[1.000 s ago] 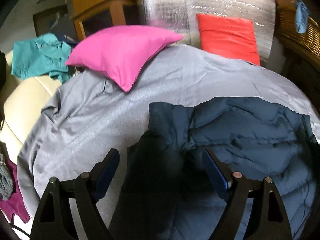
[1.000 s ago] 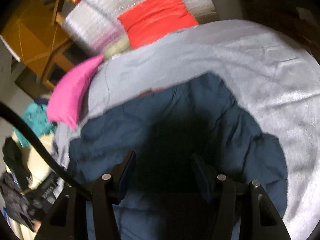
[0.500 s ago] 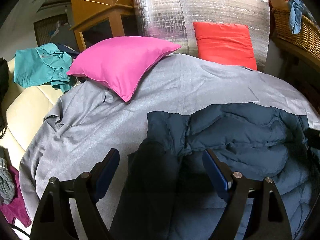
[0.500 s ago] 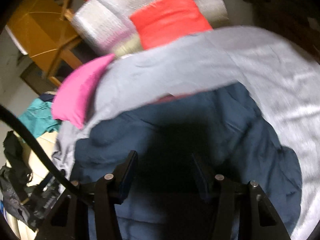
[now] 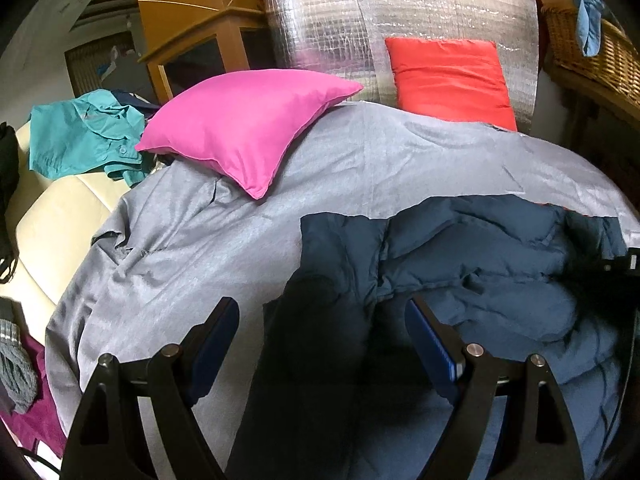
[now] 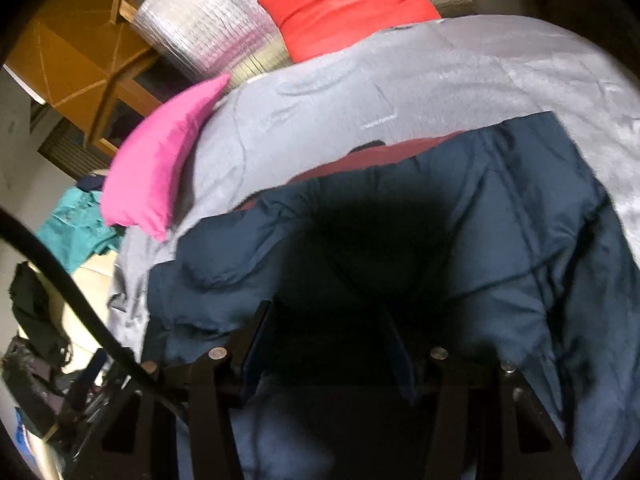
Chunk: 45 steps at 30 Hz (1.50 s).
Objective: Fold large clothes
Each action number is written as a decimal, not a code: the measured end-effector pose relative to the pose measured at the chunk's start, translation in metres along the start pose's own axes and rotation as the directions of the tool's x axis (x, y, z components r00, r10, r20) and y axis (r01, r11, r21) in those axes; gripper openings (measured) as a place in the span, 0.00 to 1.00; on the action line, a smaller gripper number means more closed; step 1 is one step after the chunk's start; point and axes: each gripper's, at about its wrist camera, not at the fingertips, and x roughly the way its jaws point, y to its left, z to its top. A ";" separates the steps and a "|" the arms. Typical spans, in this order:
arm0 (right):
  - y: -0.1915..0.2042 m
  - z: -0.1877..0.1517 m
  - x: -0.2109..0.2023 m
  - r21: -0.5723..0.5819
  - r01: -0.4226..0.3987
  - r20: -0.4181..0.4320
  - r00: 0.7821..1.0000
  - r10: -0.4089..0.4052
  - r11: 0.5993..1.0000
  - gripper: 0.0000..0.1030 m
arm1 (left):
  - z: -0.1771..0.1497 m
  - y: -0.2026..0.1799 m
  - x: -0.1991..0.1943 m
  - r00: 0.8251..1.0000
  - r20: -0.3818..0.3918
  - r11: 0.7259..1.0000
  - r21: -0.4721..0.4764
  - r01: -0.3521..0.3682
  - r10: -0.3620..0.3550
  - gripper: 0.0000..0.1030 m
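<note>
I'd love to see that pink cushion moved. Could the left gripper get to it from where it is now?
Probably yes. Only bare grey bedcover lies between the left gripper and the pink cushion, and the jaws stand open with nothing clamped. It would need to move forward, though, off the navy jacket.

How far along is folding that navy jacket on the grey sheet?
Early on. Nothing looks folded: the navy jacket lies rumpled on the grey sheet. The left tool hangs open over it; the right tool straddles its fabric, grip unclear. Flattening and folding are left.
</note>
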 end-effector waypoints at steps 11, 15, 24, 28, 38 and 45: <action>0.000 -0.103 -0.111 -0.093 0.063 0.180 0.983 -0.046 0.994 0.65 | -0.071 -0.006 -0.071 0.991 -0.032 0.990 -0.070 0.125 -0.127 0.84; -0.027 -0.143 -0.137 -0.050 0.017 0.166 0.986 -0.009 0.999 0.65 | -0.101 0.005 -0.082 0.992 -0.049 0.989 -0.094 0.110 -0.115 0.84; -0.017 -0.188 -0.175 -0.115 0.193 0.279 0.948 -0.155 0.975 0.65 | -0.122 0.027 -0.131 0.999 -0.019 0.994 -0.104 0.031 -0.033 0.84; 0.014 -0.203 -0.203 -0.196 0.233 0.325 0.932 -0.161 0.953 0.67 | -0.114 0.026 -0.184 0.996 0.086 0.997 -0.077 0.011 -0.004 0.85; 0.086 -0.247 -0.283 -0.309 0.306 0.455 0.879 -0.143 0.901 0.82 | -0.094 0.032 -0.296 0.960 0.280 0.998 -0.061 0.001 0.016 0.93; 0.110 -0.270 -0.313 -0.299 0.361 0.494 0.851 -0.181 0.883 0.83 | -0.090 0.038 -0.338 0.935 0.354 0.995 -0.092 0.031 0.004 0.95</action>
